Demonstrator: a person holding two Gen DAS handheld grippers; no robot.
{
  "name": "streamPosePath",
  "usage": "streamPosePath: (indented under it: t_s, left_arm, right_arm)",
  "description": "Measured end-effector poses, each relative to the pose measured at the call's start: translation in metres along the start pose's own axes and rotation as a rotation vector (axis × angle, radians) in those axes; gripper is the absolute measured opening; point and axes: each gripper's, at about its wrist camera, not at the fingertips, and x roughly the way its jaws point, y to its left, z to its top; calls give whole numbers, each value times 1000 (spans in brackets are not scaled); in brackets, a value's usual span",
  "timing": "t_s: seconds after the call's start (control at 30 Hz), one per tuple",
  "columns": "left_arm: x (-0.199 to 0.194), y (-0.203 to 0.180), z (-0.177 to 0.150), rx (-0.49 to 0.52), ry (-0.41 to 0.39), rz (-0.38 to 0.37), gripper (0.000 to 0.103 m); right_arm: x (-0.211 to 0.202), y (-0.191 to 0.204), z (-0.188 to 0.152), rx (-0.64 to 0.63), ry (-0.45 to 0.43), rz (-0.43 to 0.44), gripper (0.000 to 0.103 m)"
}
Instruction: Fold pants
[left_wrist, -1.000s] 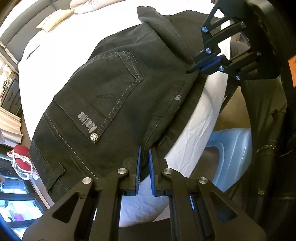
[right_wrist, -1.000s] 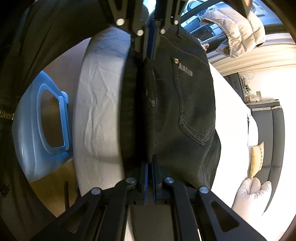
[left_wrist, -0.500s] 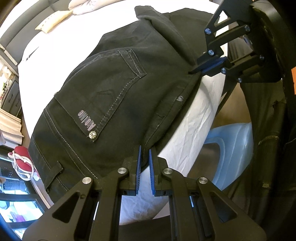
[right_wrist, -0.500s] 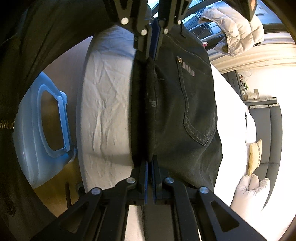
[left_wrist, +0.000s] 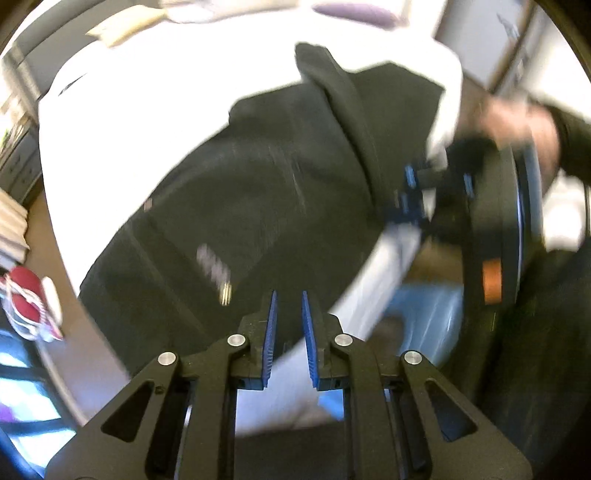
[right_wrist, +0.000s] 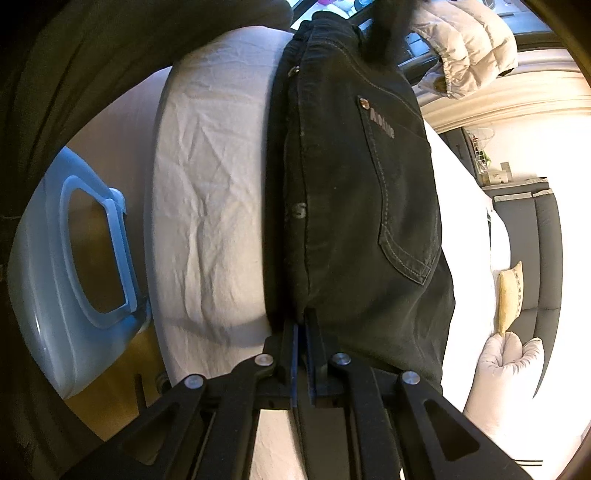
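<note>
A: Quick check, where are the pants (right_wrist: 354, 206)?

B: Lying on the bed (right_wrist: 207, 192), near its edge, already doubled up. Back pocket (right_wrist: 402, 199) faces up w/ the logo tab showing, thick seam edge runs along the bed's edge. Blue tub (right_wrist: 74, 258) sits on the floor below.

A: Your right tool (right_wrist: 303, 332)?

B: Pinched nearly closed on the pants' near edge; fabric runs straight into the jaws. You're prob. holding that end so the stack doesn't slide while the other side works.

A: And the left tool (left_wrist: 288, 321)?

B: Jaws parted a bit, a clear gap between the blue pads (left_wrist: 271, 325). Nothing gripped. Pants are in front of the tips and the sheet shows through the gap, so it's not on the cloth. Left view is v. blurred, so contact w/ the fabric can't be called for sure.

A: Why the split?

B: My read: one anchor, one free tool to take a new grip on the waist side for the next fold. In the left view you also see the right tool (left_wrist: 410, 199) at the far edge of the pants, state unclear there due to blur.

A: Risk?

B: Denim is heavy and layered; a shallow pinch may catch the top layer only.
</note>
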Motion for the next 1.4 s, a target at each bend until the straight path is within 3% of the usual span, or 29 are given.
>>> streamPosePath:
  t_s: [0.1, 0.2, 0.27, 0.3, 0.33, 0.37, 0.4, 0.53, 0.63, 0.73, 0.83, 0.93, 1.0, 1.2, 1.4]
  left_arm:
    - [35, -2, 20, -96, -45, -104, 14]
    - [86, -6, 18, -134, 42, -75, 13]
    - [90, -9, 13, -164, -21, -64, 13]
    - [87, -6, 13, -201, -26, -80, 13]
    - [86, -5, 13, -221, -24, -92, 13]
    - [85, -4, 13, -233, -22, -101, 13]
    - [85, -3, 14, -242, -23, -107, 13]
    - [87, -6, 17, -265, -12, -98, 13]
    - [88, -5, 17, -288, -10, -96, 13]
    - [93, 4, 9, -331, -21, -109, 13]
    - [95, 3, 3, -362, -28, -115, 13]
    - [96, 2, 5, -376, -26, -118, 13]
    - [96, 4, 4, -377, -20, -122, 13]
    - [91, 13, 7, -376, -9, -134, 13]
    - [92, 11, 7, -366, -8, -124, 13]
  right_arm:
    - [-2, -1, -2, 54, -10, -1, 8]
    - [-5, -3, -6, 124, -26, -20, 11]
    - [-9, -7, -12, 190, -32, -23, 20]
    - [-13, -12, -16, 240, -41, -10, 27]
    - [-20, -25, -25, 342, -64, 40, 56]
    - [-26, -39, -36, 447, -96, 98, 78]
    - [-33, -62, -56, 605, -154, 157, 81]
    - [-33, -152, -154, 1173, -240, 211, 78]
    - [-24, -210, -256, 1617, -418, 214, 73]
    - [15, -239, -349, 2045, -532, 282, 68]
    - [64, -246, -396, 2292, -537, 369, 56]
    - [106, -245, -407, 2396, -489, 470, 54]
    - [129, -244, -416, 2452, -419, 472, 54]
    - [152, -234, -430, 2530, -461, 538, 54]
    - [161, -230, -431, 2554, -416, 580, 50]
